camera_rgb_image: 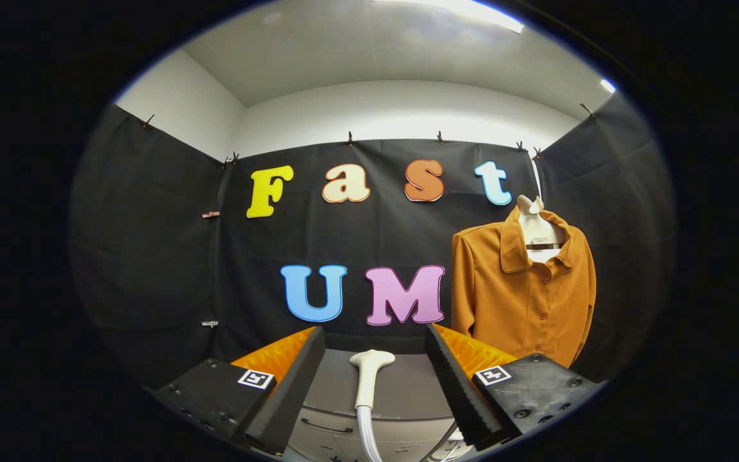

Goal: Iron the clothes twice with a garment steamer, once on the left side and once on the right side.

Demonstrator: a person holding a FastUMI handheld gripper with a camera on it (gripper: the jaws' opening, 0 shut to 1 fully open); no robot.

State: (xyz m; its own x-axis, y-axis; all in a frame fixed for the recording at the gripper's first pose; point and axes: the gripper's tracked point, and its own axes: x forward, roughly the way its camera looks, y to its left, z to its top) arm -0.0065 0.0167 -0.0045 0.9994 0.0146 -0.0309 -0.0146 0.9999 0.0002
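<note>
So the orange shirt (523, 289) hangs on a hanger against the booth wall, off beyond the right finger, buttoned up and untouched. The grey tabletop (401, 385) sits below, and the white steamer head (369, 375) stands upright near its front edge with the hose dropping down. The tongs (374, 385) are spread wide, with the steamer handle sitting between the fingers and neither one touching it. I'd come in straight, centre the handle, then squeeze on the neck below the head so it doesn't twist.
</note>
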